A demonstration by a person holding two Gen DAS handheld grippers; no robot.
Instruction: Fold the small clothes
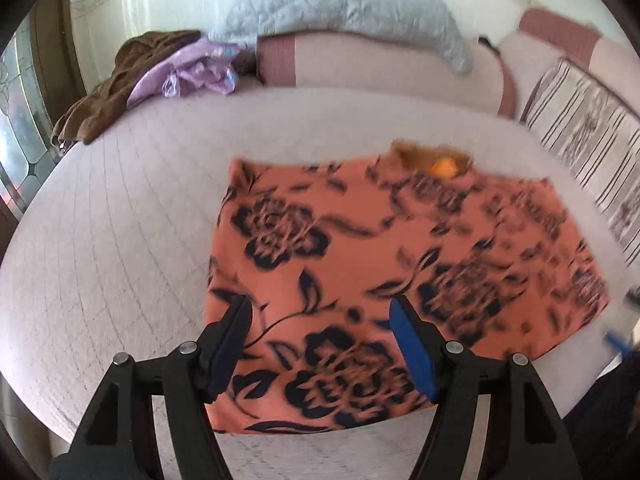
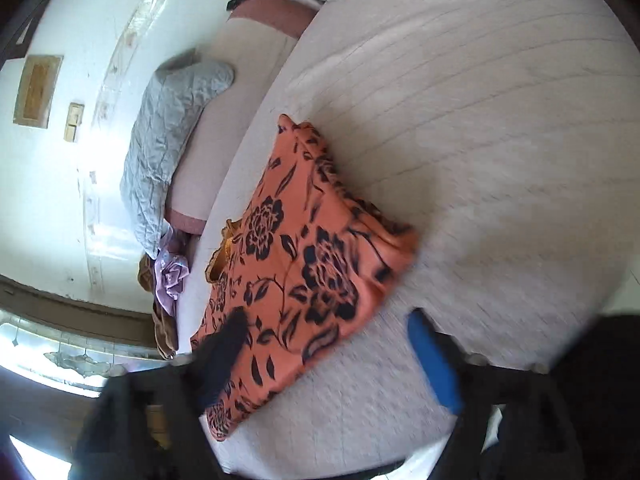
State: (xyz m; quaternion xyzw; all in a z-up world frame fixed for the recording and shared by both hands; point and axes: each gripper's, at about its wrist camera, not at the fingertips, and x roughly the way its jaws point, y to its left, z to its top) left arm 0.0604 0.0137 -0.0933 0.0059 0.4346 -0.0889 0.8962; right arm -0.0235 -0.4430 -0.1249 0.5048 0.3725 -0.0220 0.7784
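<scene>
while brown clothes [image 1: 100,92] and a purple garment [image 1: 192,68] are piled far left on the bed [image 1: 120,220], the left claw [image 1: 320,344] is held wide over the folded orange floral garment [image 1: 360,248]; right claw [image 2: 332,356] spread wide too.

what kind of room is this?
Probably a bedroom: the orange floral garment lies on a quilted bed, with a grey pillow at its far edge and more clothes piled nearby.
</scene>
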